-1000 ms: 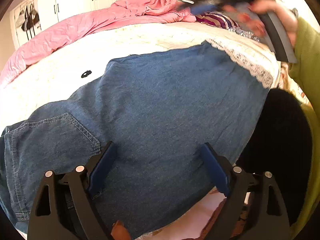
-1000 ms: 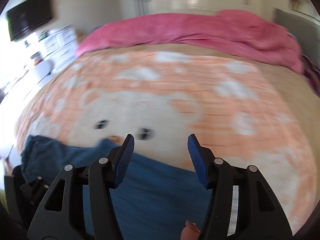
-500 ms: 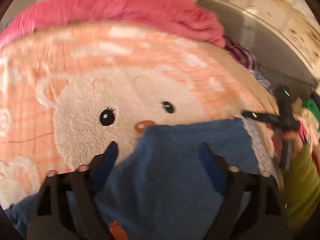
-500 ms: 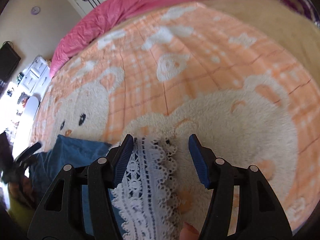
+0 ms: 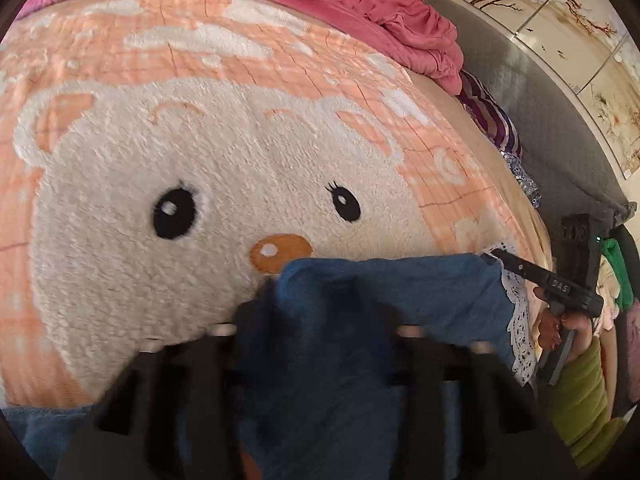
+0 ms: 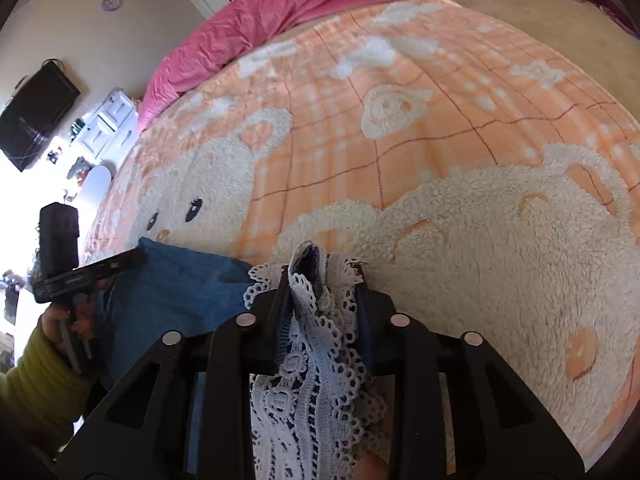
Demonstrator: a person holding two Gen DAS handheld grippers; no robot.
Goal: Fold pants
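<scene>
Both claws, wide a second ago, are now closing on the pants [image 5: 392, 280] lying on the bed [image 5: 200, 152]: the right claw [image 6: 324, 304] pinches the lace hem [image 6: 308, 360] between its fingers, the left claw [image 5: 316, 320] bunches denim, so lifting the fold looks next.

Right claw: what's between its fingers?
The lace hem of the denim pants, bunched between the closing right claw pads. Shows in the right wrist view.

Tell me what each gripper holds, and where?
Both are closing on the denim pants: right gripper at the lace hem, left gripper on bunched denim along the same end.
</scene>
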